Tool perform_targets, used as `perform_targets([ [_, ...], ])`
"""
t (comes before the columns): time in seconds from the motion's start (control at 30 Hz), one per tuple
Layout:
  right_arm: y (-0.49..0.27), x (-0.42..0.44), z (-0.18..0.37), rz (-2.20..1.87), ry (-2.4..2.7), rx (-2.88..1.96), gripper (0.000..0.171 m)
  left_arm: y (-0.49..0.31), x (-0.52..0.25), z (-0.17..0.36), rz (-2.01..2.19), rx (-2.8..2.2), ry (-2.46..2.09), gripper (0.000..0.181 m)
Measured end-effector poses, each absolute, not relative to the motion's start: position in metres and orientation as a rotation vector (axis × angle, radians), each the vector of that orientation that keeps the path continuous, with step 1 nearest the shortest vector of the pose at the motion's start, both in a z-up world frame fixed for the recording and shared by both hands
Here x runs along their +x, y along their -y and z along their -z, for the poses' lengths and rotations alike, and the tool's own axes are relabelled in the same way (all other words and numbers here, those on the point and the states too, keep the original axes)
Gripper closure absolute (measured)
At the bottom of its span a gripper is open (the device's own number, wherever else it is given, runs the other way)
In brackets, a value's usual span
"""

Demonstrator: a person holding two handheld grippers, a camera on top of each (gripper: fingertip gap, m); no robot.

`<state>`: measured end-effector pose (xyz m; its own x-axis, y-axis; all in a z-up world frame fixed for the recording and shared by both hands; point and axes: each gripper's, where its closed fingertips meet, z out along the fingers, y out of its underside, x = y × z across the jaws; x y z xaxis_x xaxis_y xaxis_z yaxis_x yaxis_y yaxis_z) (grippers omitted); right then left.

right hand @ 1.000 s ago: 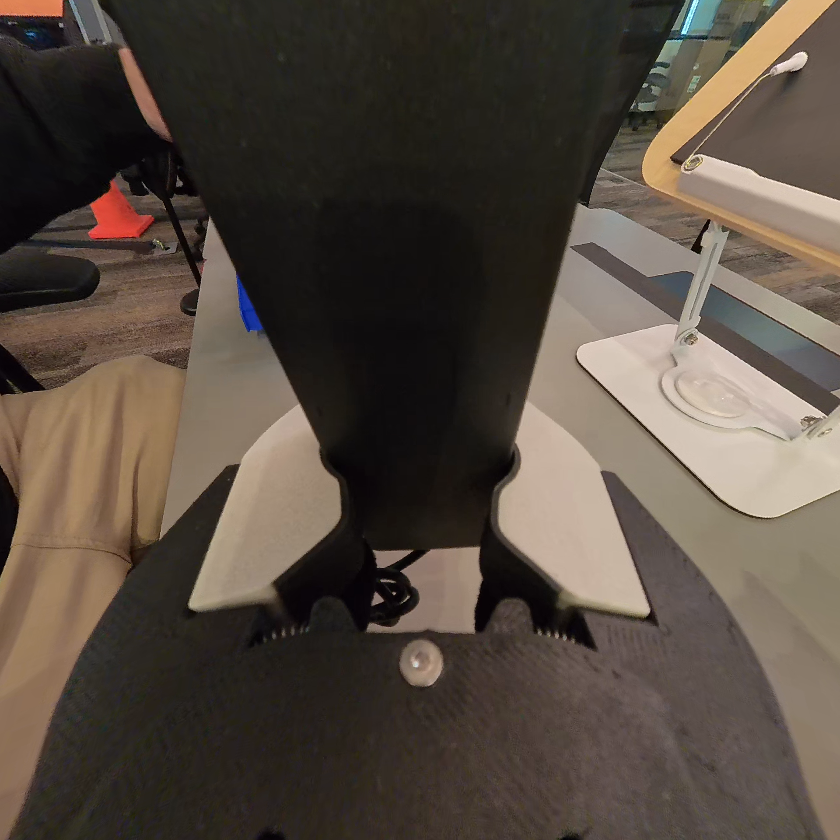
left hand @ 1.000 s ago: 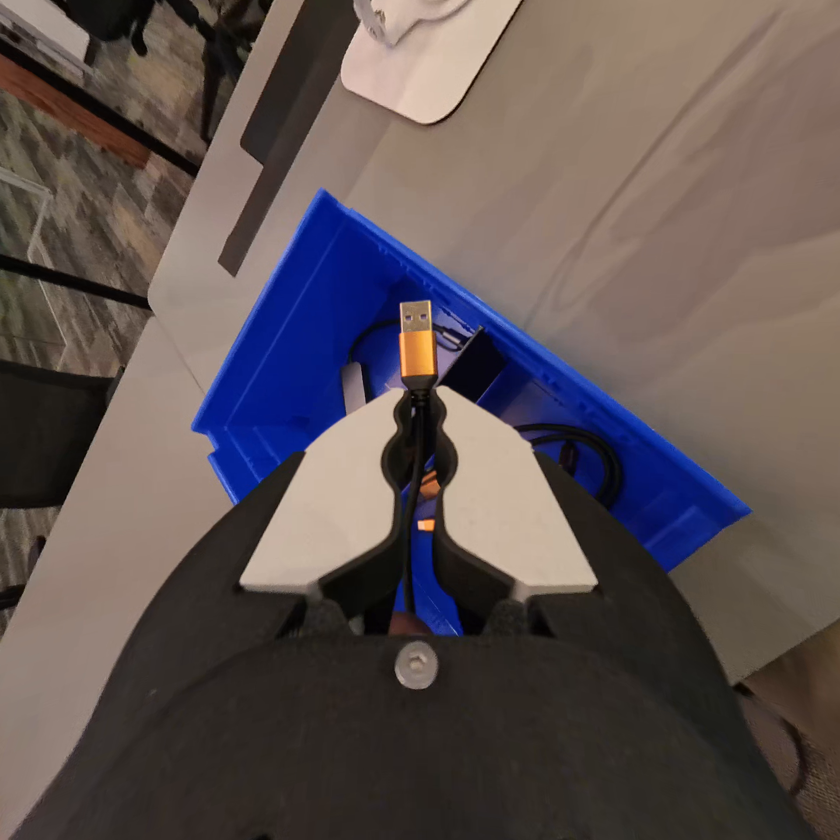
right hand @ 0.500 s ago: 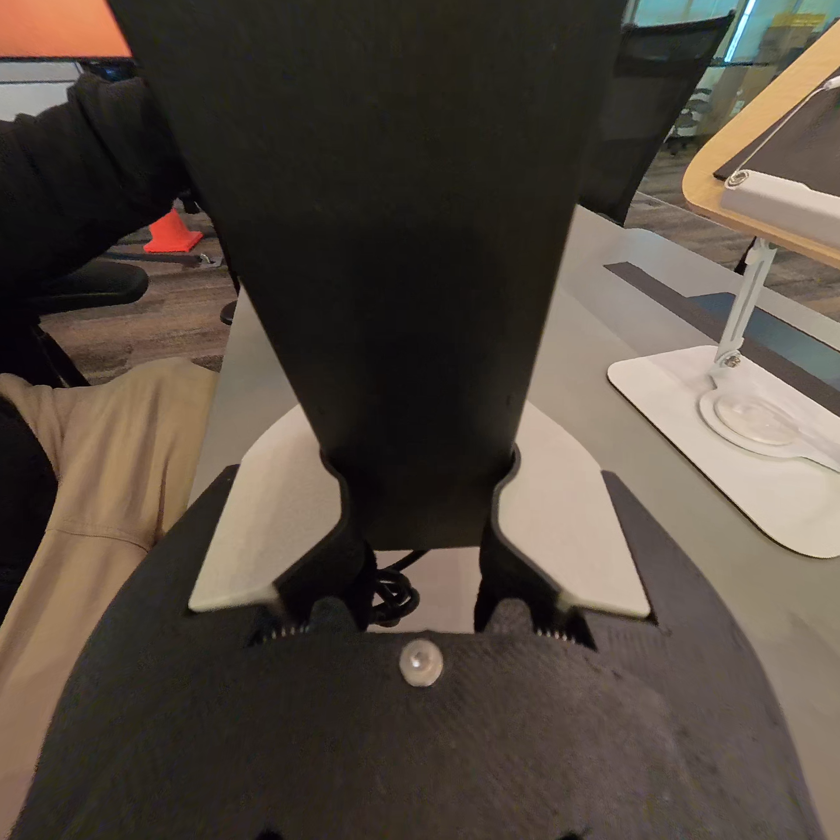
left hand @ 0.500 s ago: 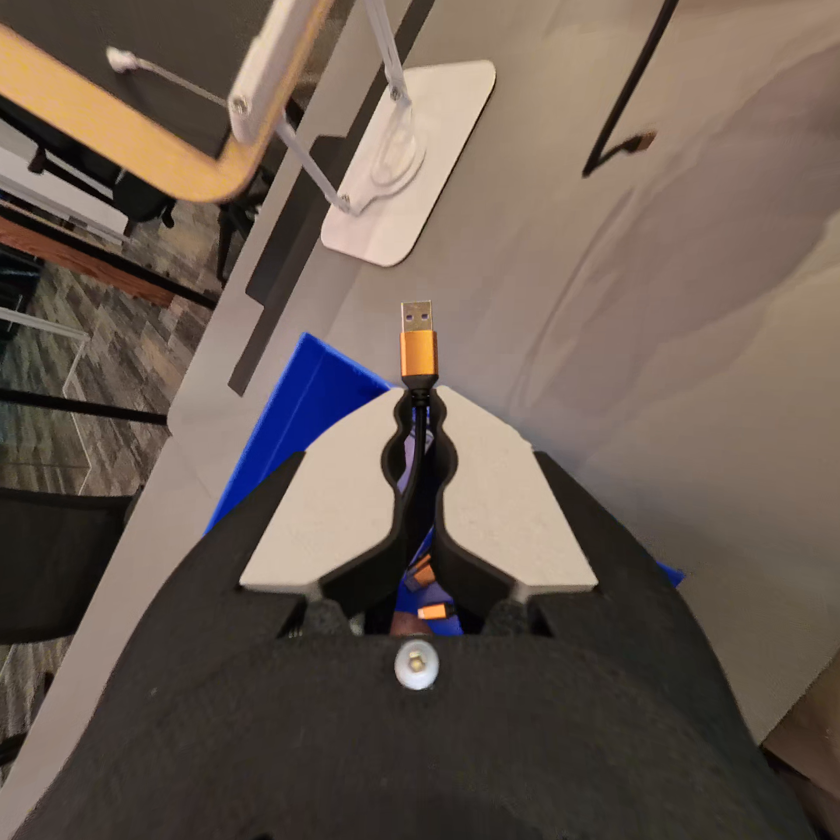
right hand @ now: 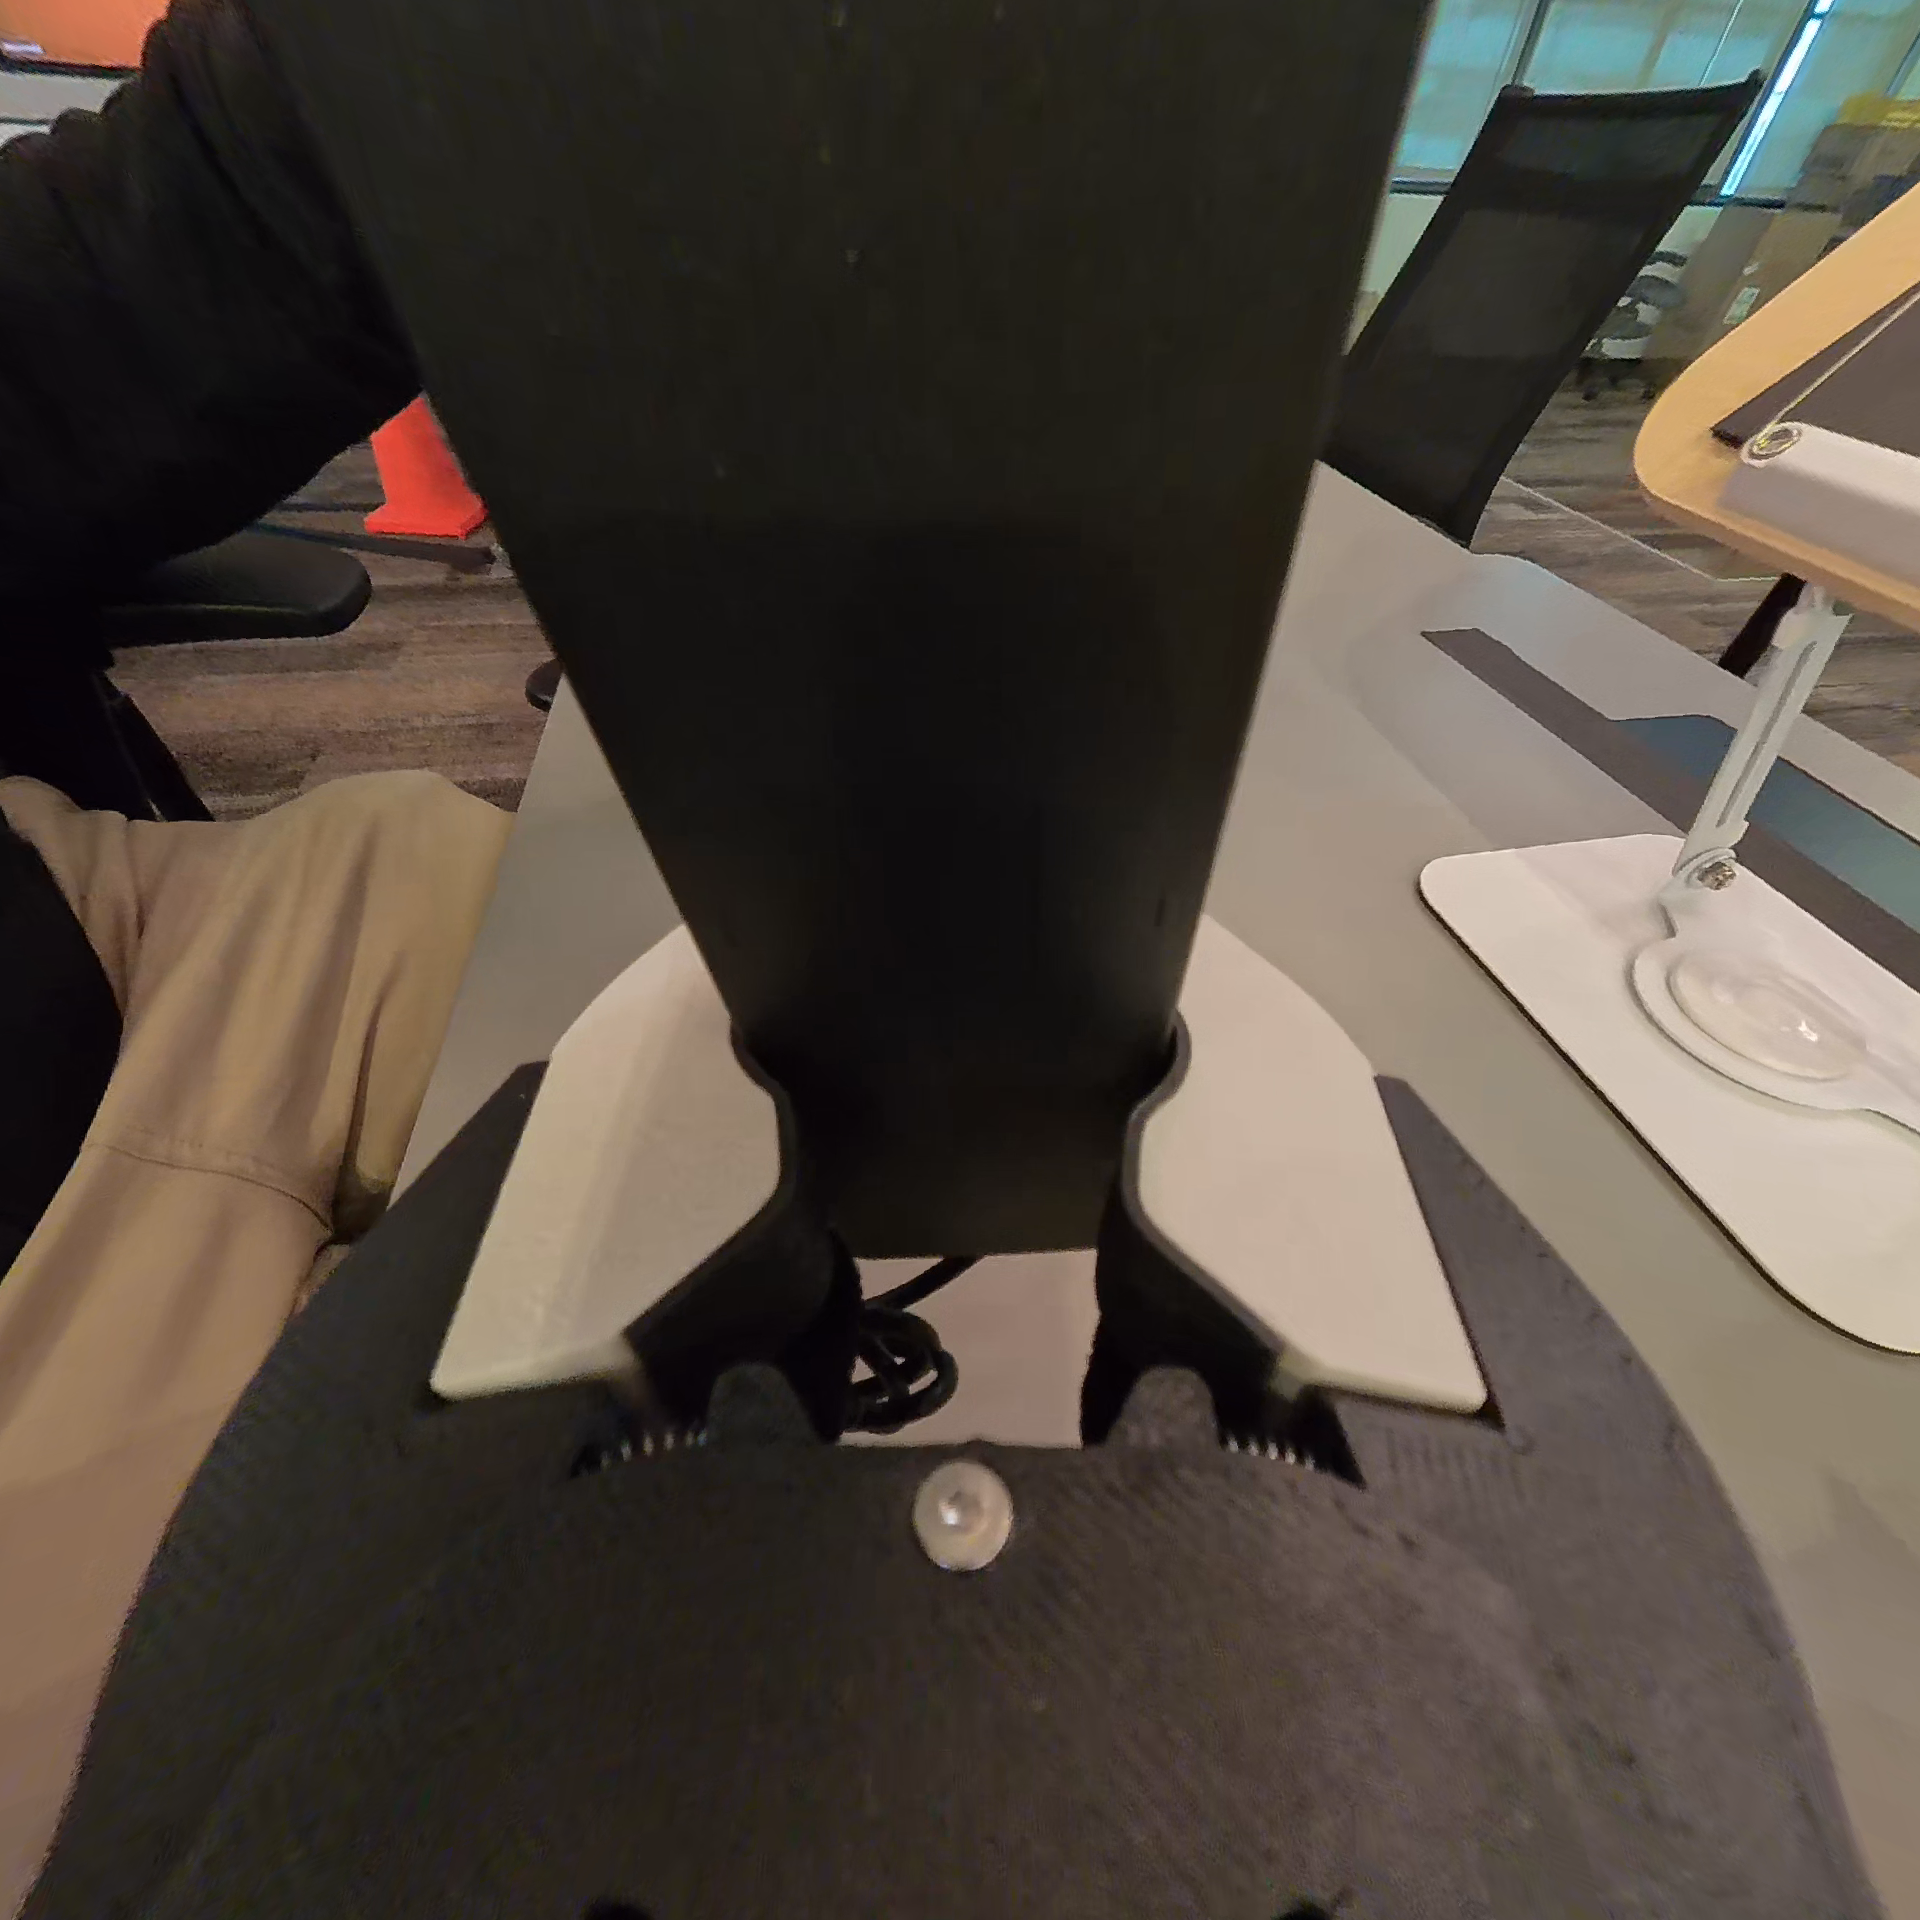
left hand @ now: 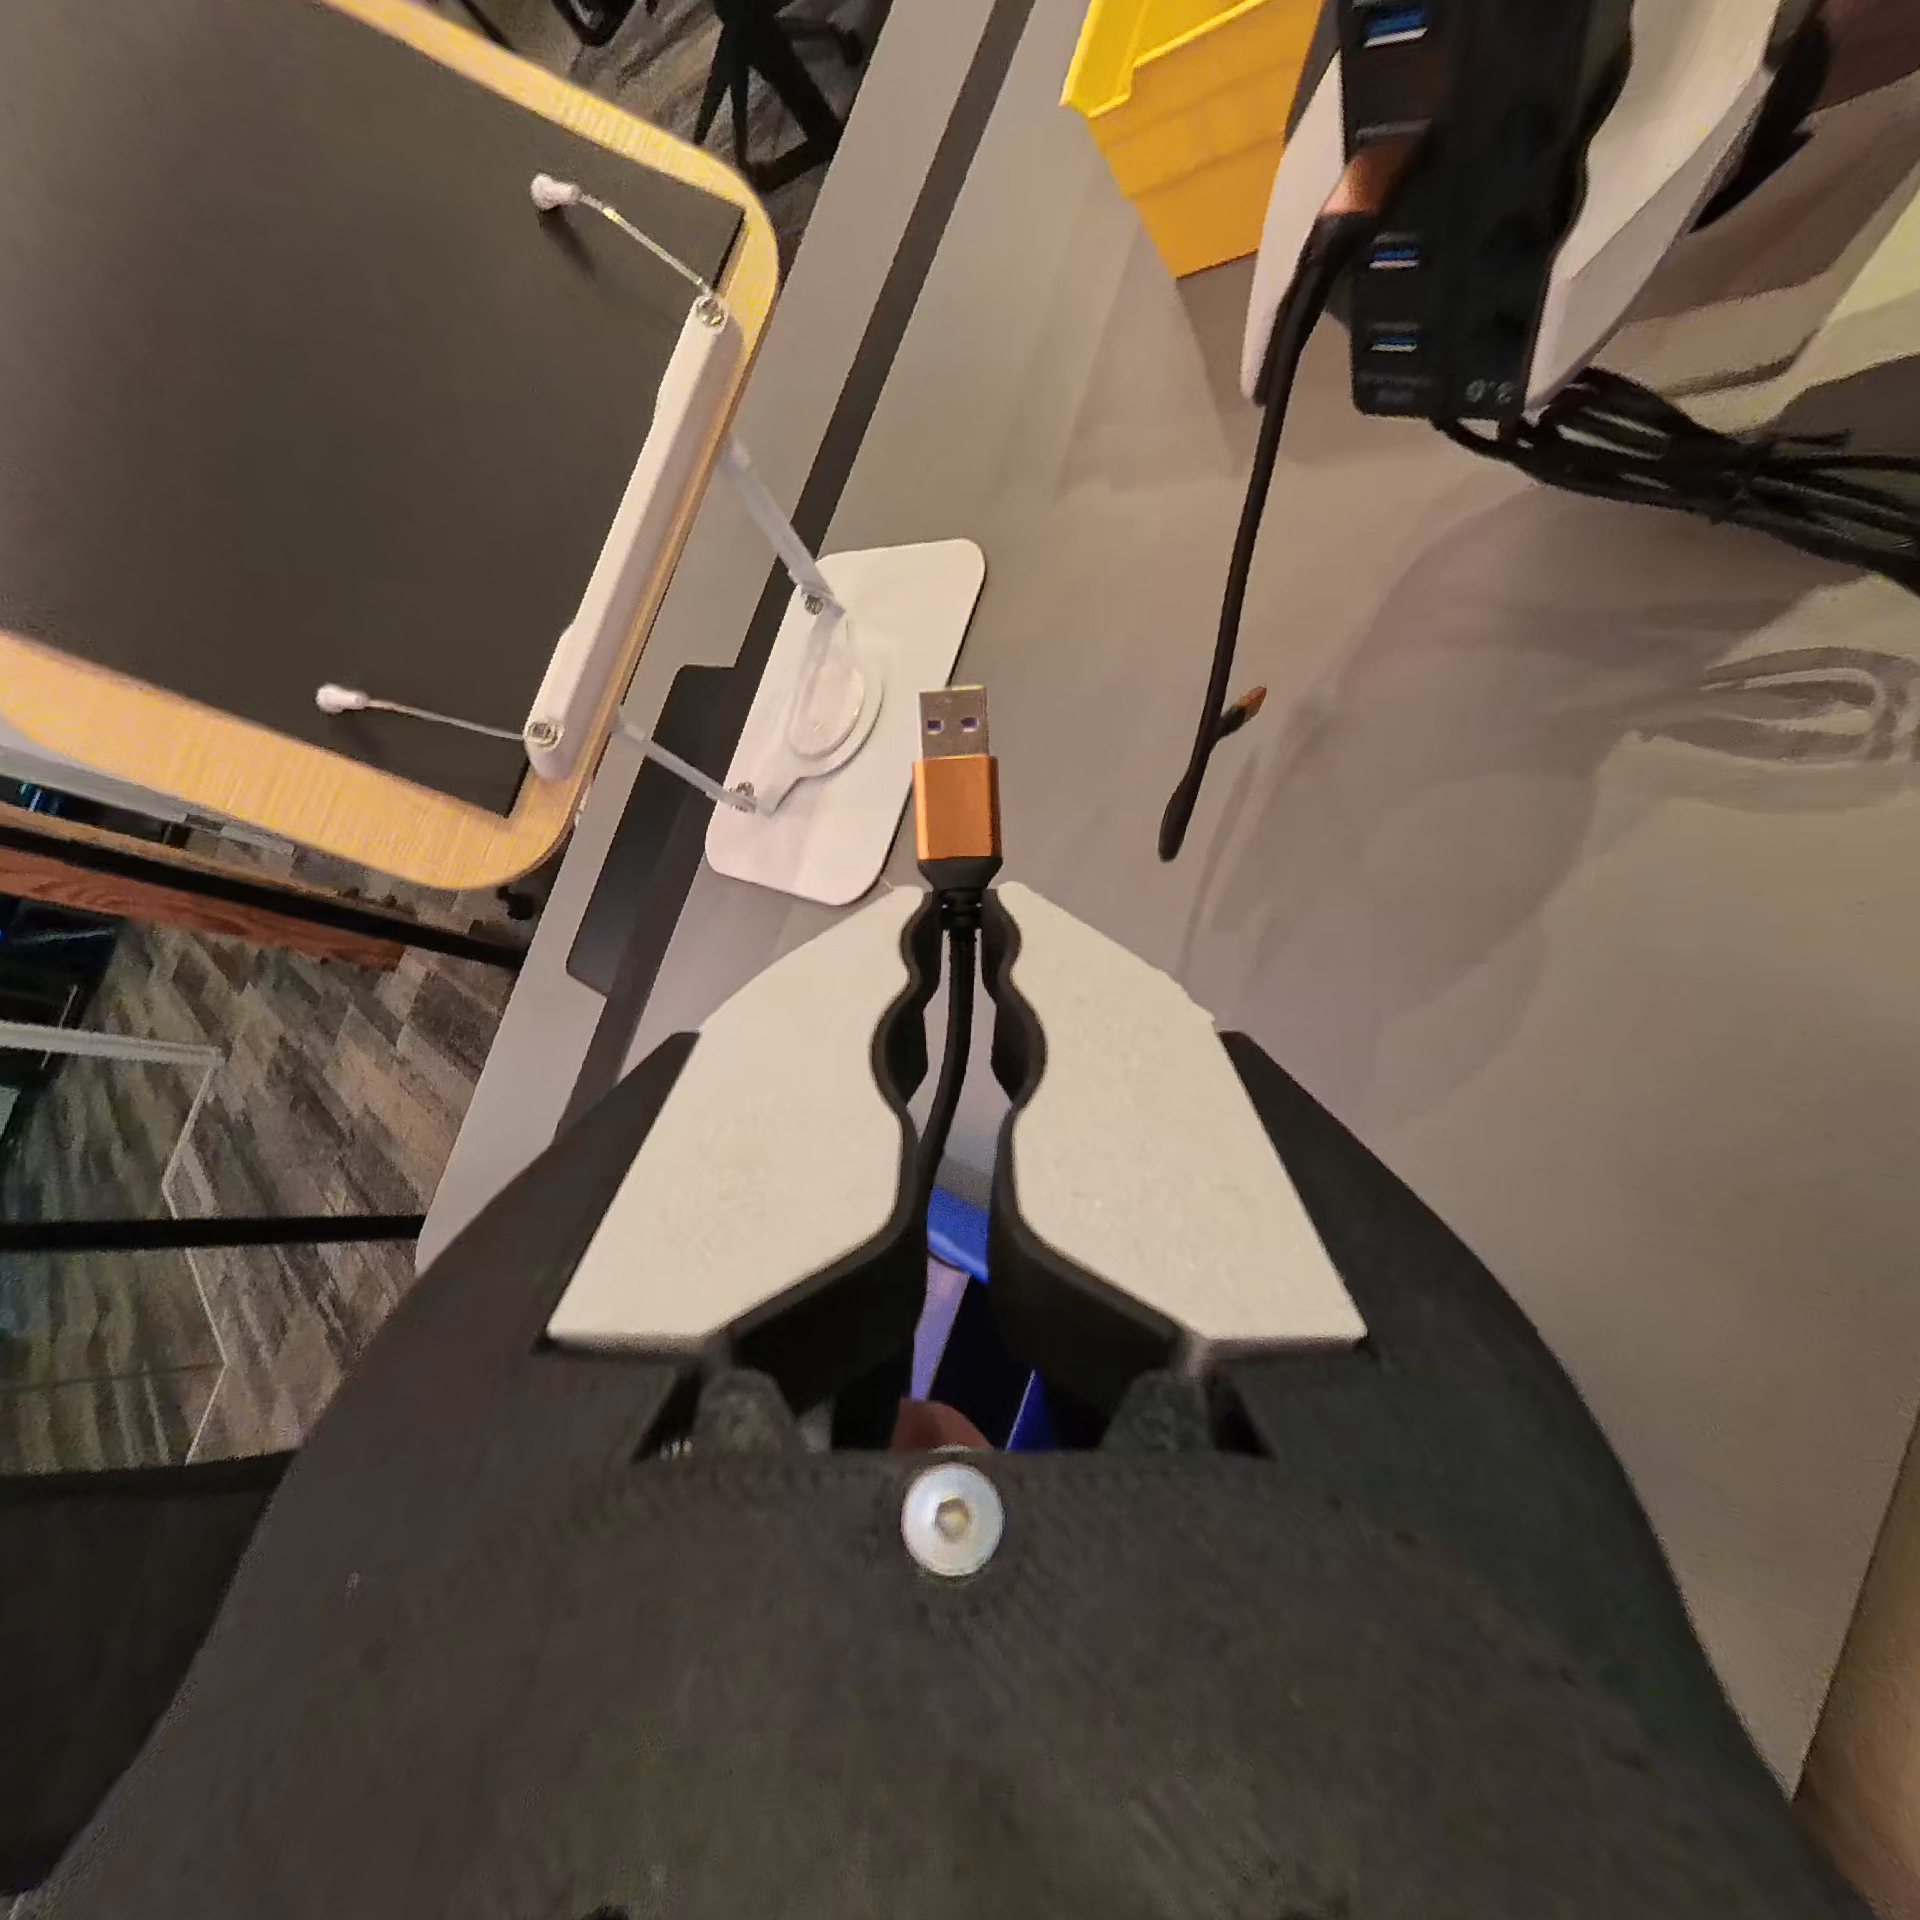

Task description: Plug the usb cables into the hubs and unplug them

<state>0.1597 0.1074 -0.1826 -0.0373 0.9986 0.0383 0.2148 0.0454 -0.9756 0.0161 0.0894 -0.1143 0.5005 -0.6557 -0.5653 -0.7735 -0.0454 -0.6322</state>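
My left gripper [left hand: 956, 904] is shut on a black USB cable, just behind its orange-shelled plug [left hand: 956, 795]. The plug's metal tip points forward above the grey table. My right gripper [right hand: 956, 1039] is shut on a black USB hub [right hand: 914, 520], whose flat back fills the right wrist view. In the left wrist view the hub [left hand: 1444, 208] shows at the top right between white fingers [left hand: 1662, 187], well ahead of my plug. It has blue ports. Another orange plug [left hand: 1371, 187] sits in one port and its black cable [left hand: 1247, 540] hangs down.
A wood-edged board on a stand [left hand: 312, 416] with a white base [left hand: 862, 727] stands at the left. A yellow bin [left hand: 1184, 125] is at the back. A blue bin [left hand: 956, 1236] shows between my left fingers. A person's tan-clothed leg [right hand: 208, 1039] and black sleeve [right hand: 156, 312] are at the table edge.
My left gripper has lifted the orange plug out of the blue bin and swung it across the table toward the hub. The right gripper has kept its hold on the hub.
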Motion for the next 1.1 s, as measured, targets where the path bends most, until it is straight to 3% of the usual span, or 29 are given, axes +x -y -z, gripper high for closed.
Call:
perform_targets([
  [0.03, -0.107, 0.159, 0.184, -1.089, 1.418, -1.318, 0.106, -0.090, 0.020, 0.115, -0.146, -1.753, -1.223, 0.174],
  [0.7, -0.084, 0.144, 0.209, -1.051, 1.607, -1.260, 0.106, -0.082, 0.123, 0.149, 0.013, -1.642, -1.481, 0.174],
  [1.1, -0.077, 0.137, 0.215, -1.050, 1.652, -1.231, 0.106, -0.081, 0.134, 0.169, 0.108, -1.681, -1.511, 0.174],
])
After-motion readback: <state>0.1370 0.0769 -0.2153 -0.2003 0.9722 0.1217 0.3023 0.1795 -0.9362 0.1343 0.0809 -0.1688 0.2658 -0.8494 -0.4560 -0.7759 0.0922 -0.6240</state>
